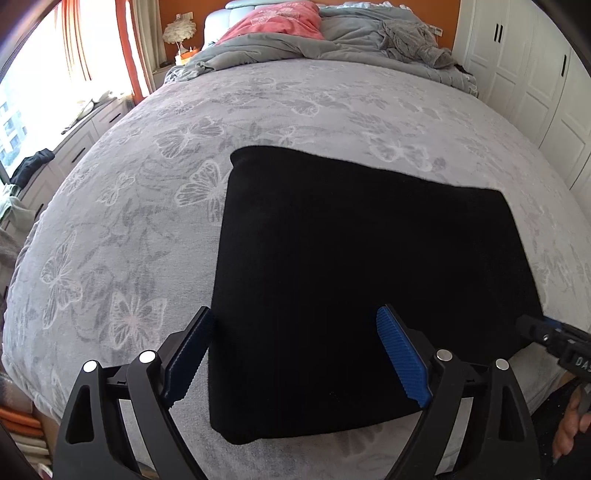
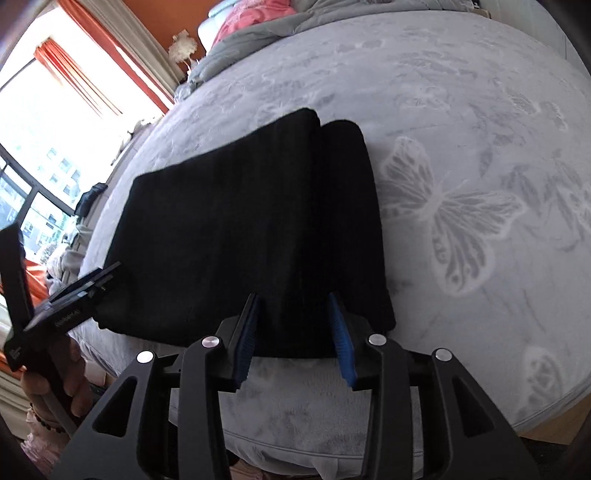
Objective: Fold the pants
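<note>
Left wrist view: the left gripper (image 1: 295, 325) hangs with its fingers (image 1: 400, 356) wide apart, straddling the near edge of the folded black pants (image 1: 351, 266) on the bed (image 1: 147, 206). At 3 o'clock, the right gripper (image 2: 293, 317) stands part open over the pants' near edge. At 12 o'clock, a pink pillow (image 1: 280, 22).

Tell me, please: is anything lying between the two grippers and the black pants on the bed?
Nothing visible is in the way. The folded black pants lie alone on the grey butterfly blanket, and the open left gripper and right gripper are both at their near edge.
</note>
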`<move>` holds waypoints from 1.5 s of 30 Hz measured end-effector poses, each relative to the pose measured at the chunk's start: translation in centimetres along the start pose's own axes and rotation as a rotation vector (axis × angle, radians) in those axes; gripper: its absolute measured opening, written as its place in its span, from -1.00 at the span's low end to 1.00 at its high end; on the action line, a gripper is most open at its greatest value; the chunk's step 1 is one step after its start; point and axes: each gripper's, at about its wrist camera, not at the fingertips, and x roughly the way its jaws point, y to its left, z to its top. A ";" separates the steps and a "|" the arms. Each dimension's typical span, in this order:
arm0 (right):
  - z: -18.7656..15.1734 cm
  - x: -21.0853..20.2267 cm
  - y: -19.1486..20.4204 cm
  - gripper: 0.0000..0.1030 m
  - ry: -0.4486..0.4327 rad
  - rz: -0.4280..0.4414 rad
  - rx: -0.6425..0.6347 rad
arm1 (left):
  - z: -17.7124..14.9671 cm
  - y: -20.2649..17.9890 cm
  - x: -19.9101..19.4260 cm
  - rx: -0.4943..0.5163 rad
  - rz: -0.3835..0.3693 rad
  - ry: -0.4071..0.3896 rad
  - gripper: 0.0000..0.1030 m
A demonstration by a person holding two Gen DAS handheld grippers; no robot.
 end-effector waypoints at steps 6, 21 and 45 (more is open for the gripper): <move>1.3 -1.8 1.9 -0.68 -0.053 0.033 -0.026 | -0.5 -0.1 -0.1 0.021 0.009 -0.014 0.68; 2.4 -3.6 1.9 0.01 -0.137 -0.132 -0.078 | -0.6 0.5 -0.8 -0.019 -0.033 -0.004 0.68; 2.2 -0.1 -0.5 -0.32 -0.009 0.121 0.095 | 0.3 4.9 1.6 -0.261 -0.361 0.148 -0.26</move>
